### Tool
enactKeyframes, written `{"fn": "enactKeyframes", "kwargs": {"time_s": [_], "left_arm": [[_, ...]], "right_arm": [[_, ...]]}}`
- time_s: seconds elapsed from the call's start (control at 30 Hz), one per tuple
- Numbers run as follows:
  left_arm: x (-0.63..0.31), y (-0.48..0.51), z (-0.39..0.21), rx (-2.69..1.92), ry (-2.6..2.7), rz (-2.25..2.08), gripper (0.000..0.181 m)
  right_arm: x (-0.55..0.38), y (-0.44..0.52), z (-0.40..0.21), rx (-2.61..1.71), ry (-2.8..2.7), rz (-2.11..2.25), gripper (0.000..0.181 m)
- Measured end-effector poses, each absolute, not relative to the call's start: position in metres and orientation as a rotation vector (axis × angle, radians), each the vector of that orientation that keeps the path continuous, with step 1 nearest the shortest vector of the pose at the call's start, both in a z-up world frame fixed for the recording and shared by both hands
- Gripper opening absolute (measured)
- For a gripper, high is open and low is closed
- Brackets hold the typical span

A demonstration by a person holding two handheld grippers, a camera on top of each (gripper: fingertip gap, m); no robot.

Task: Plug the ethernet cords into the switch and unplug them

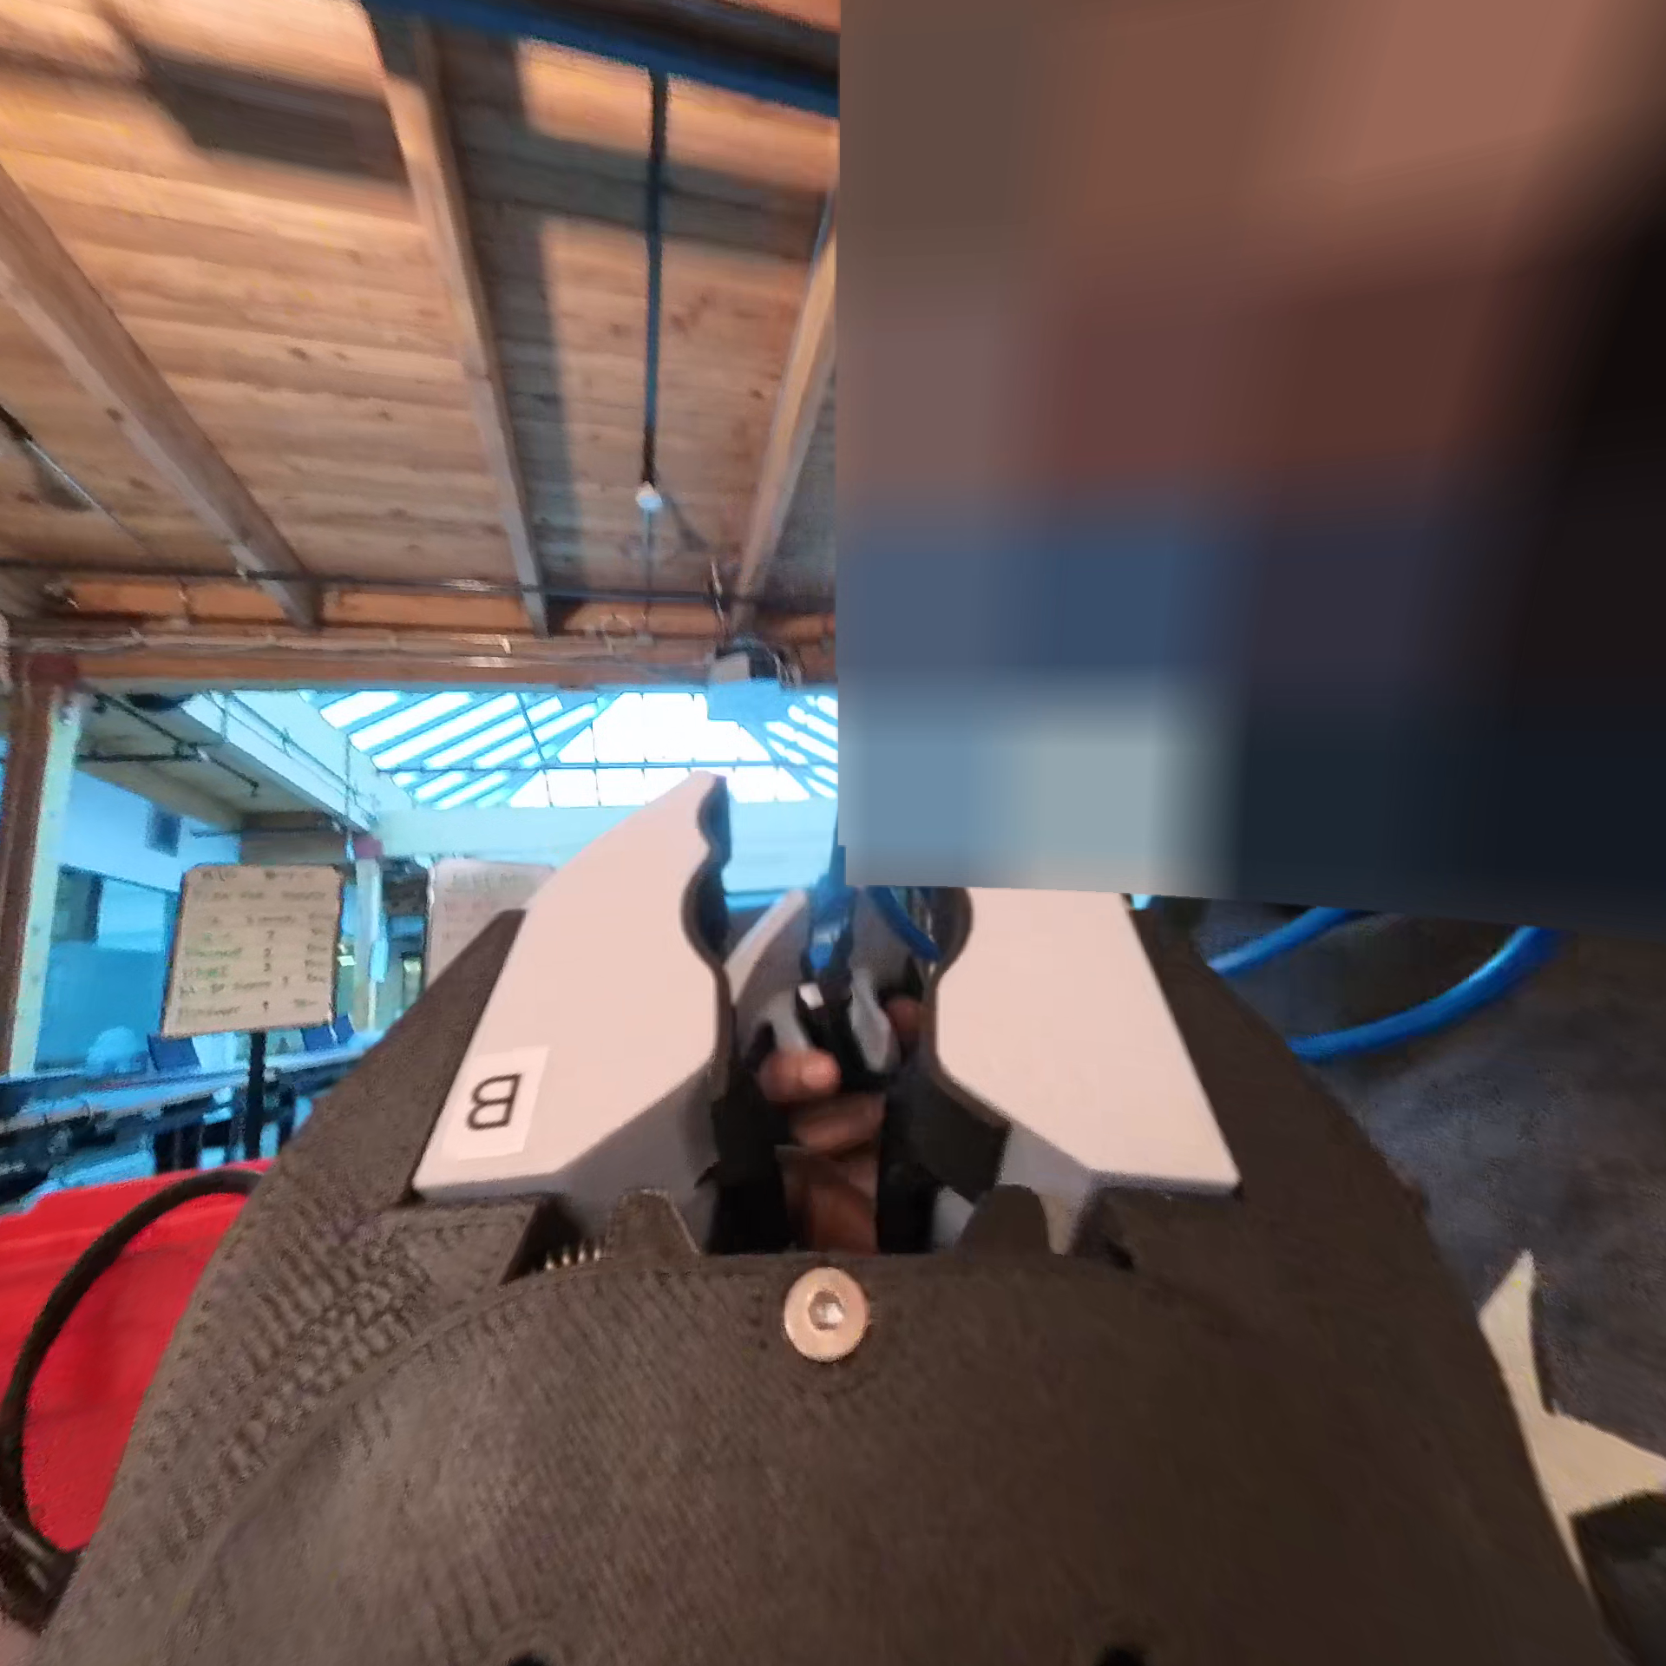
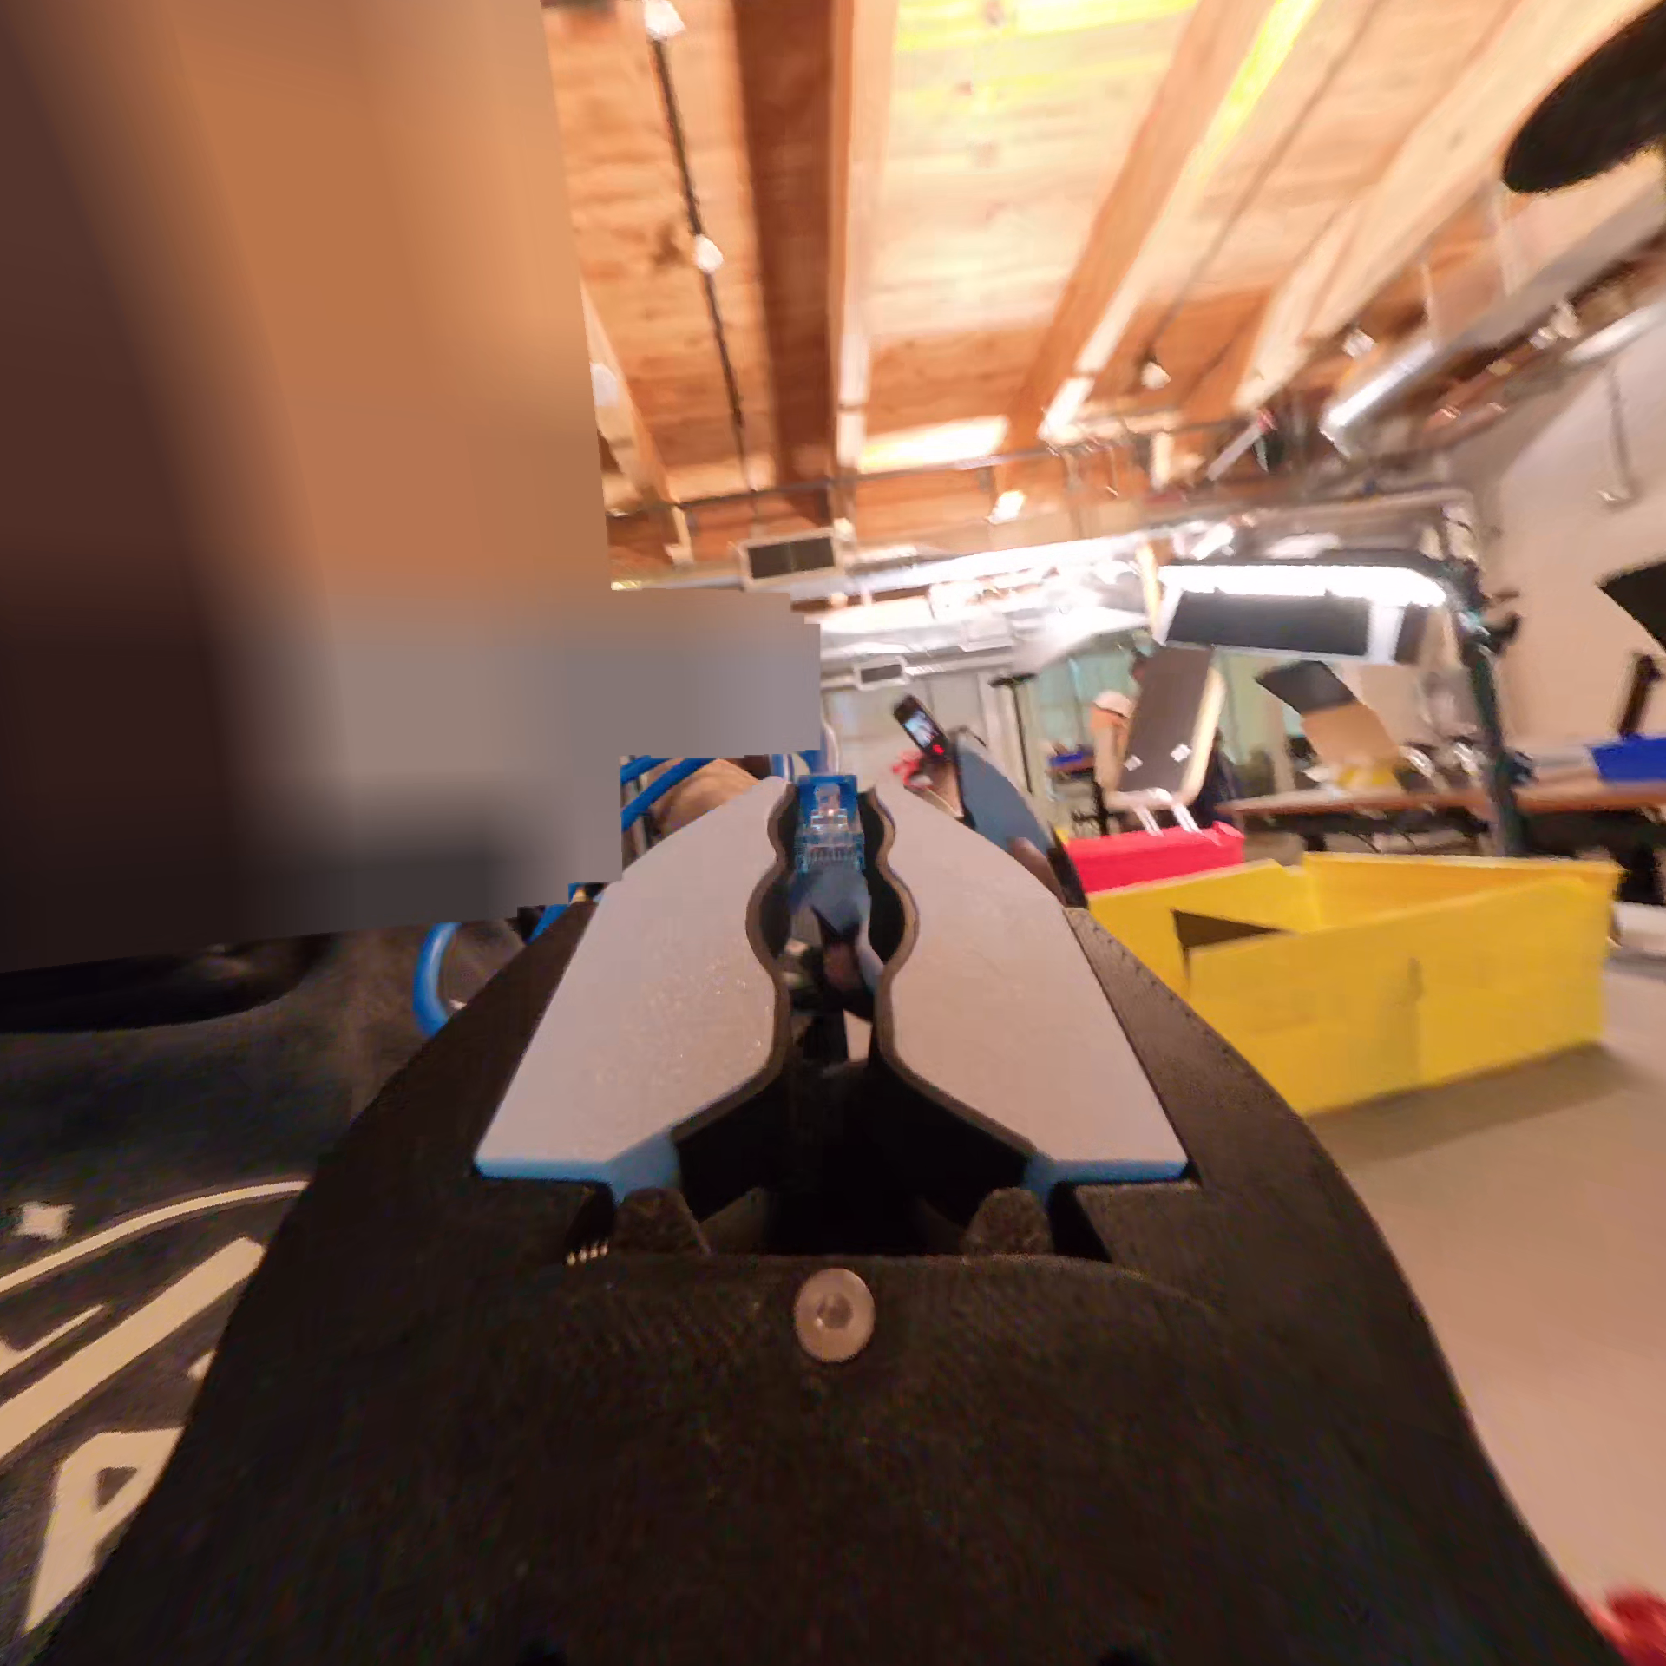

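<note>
Wooden ceiling joists fill the upper half of both views, so both cameras are tilted well upward and no switch shows anywhere.

Left wrist view: a skylight [image 1: 595,748] glows at mid-left and a paper board [image 1: 257,947] stands at the left edge. The left gripper [image 1: 834,910] sits low centre with its grey fingers [image 1: 622,974] clearly apart; nothing lies between them. Through that gap the right gripper [image 1: 829,1001] appears farther off, facing this camera, with a blue cord [image 1: 1406,1001] looping away to the right edge. A hand [image 1: 825,1109] grips its handle below.

Right wrist view: a yellow bin [image 2: 1352,974] sits at right on a grey table [image 2: 1487,1262], with a red bin [image 2: 1154,852] behind it. At centre the right gripper [image 2: 827,816] is clamped on the plug [image 2: 827,829] of the cord [image 2: 437,974], whose clear tip points up past the fingertips while blue loops trail off to the left.

The plug looks light and rigid, though its thin latch tab (too small to make out) is probably the fragile part. The cord behind it is soft and springy, so it will likely tug sideways. Holding on the plug's flat sides, as now, seems the sound grip, leaving the tip free to enter a port. Gripping the cable alone would let the plug droop.
</note>
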State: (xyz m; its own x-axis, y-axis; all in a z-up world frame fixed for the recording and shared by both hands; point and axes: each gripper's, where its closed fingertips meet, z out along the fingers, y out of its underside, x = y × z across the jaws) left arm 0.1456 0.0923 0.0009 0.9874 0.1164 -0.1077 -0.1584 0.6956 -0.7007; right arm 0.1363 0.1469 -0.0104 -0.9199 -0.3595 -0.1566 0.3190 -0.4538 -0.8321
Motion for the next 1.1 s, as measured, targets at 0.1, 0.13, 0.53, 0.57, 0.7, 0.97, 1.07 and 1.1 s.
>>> {"fn": "enactKeyframes", "kwargs": {"time_s": [0.1, 0.13, 0.53, 0.57, 0.7, 0.97, 1.07, 1.1], "left_arm": [[0.142, 0.117, -0.018, -0.968, 0.047, 0.210, 0.045], [0.133, 0.128, -0.028, -1.053, 0.018, 0.287, 0.045], [0.139, 0.140, -0.032, -1.049, 0.027, 0.305, 0.022], [0.139, 0.141, -0.033, -1.052, 0.025, 0.290, 0.022], [0.141, 0.141, -0.033, -1.049, 0.012, 0.218, 0.025], [0.139, 0.135, -0.031, -1.011, -0.035, 0.073, 0.009], [0.135, 0.128, -0.028, -0.977, -0.058, 0.047, 0.010], [0.135, 0.126, -0.027, -0.968, -0.059, 0.041, 0.009]], "right_arm": [[0.146, 0.151, -0.007, -0.165, 1.369, -2.457, 0.011], [0.148, 0.150, -0.008, -0.195, 1.396, -2.475, 0.011], [0.145, 0.134, -0.028, -0.218, 1.570, -2.470, 0.012], [0.144, 0.133, -0.029, -0.212, 1.576, -2.471, 0.012], [0.142, 0.131, -0.032, -0.221, 1.613, -2.508, 0.012], [0.137, 0.134, -0.032, -0.293, 1.758, -2.607, 0.015], [0.132, 0.145, -0.023, -0.311, 1.723, -2.656, 0.014], [0.130, 0.144, -0.026, -0.323, 1.767, -2.638, 0.014]]}}
